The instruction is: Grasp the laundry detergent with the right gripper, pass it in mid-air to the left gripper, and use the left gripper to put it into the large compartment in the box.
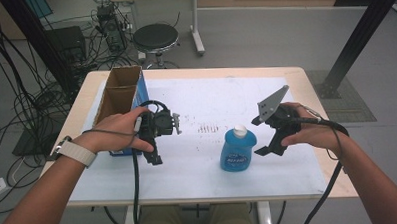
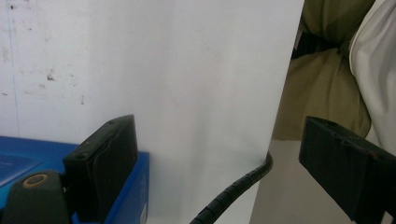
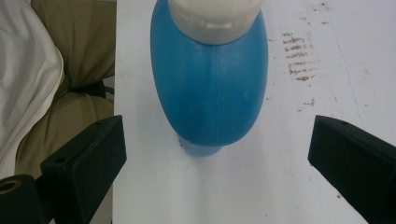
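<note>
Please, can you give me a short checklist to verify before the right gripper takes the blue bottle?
1. Right gripper open: ok, both jaws stand wide apart.
2. Blue bottle upright on the white table cover: ok.
3. White cap on the bottle: ok; whether it is tight, cannot tell.
4. Bottle lined up between the right jaws: ok in the right gripper view, not yet touching.
5. Left gripper away from the bottle: ok, open beside the blue cardboard box.
6. Cable clear of the bottle: ok.
</note>
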`<state>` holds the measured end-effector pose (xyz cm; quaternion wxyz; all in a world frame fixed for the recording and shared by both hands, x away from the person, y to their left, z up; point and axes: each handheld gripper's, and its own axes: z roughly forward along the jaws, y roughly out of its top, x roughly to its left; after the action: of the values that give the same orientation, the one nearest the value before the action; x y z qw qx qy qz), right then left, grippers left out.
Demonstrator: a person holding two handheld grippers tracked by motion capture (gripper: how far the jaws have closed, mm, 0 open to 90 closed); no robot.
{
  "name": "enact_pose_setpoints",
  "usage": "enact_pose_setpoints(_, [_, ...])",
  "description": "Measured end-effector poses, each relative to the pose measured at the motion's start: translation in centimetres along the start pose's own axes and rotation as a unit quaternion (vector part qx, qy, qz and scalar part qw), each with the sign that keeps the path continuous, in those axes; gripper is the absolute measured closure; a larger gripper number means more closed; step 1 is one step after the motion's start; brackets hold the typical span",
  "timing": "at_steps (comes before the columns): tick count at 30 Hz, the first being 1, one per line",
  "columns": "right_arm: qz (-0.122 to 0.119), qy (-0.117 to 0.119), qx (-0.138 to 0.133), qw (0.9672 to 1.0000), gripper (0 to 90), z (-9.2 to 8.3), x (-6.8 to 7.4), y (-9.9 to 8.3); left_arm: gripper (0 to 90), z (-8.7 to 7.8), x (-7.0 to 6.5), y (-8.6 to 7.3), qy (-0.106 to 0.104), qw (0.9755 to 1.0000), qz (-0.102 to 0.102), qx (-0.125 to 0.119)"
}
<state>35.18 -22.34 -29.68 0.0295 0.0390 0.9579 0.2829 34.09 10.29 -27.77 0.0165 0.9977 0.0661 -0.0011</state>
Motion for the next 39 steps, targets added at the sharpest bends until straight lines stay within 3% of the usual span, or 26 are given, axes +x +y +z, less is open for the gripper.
enact_pose_setpoints(20, [0.000, 0.017, -0.032, 0.9994, 4.7, 2.0, -0.3, -1.2, 12.2, 0.3, 0.0, 0.0, -0.003, 1.0000, -0.004, -0.003])
enact_pose_setpoints(39, [0.000, 0.018, -0.045, 0.9988, 4.7, 2.8, -0.4, -1.7, 12.2, 0.4, 0.0, -0.1, -0.002, 1.0000, -0.007, -0.005])
